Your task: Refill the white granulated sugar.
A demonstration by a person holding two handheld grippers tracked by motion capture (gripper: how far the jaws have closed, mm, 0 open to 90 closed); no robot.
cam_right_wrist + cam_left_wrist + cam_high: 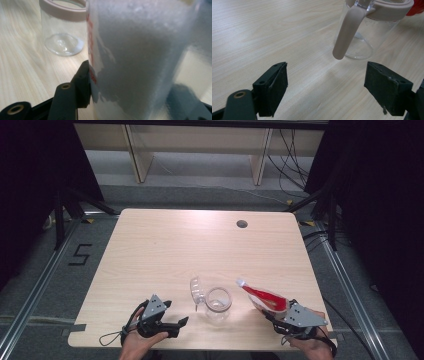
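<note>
A clear glass jar with a beige rim stands near the table's front edge, its hinged lid flipped open to its left. My left gripper rests left of the jar, open and holding nothing. In the left gripper view its jaws stand wide apart, facing the jar and its hanging beige clasp. My right gripper is shut on a red and white pouch, which tilts with its spout toward the jar. In the right gripper view the pouch shows white grains, with the jar behind at left.
The wooden table has a round cable hole at the far right. Pale shelf legs and loose cables lie on the floor beyond. Dark stands flank both sides of the table.
</note>
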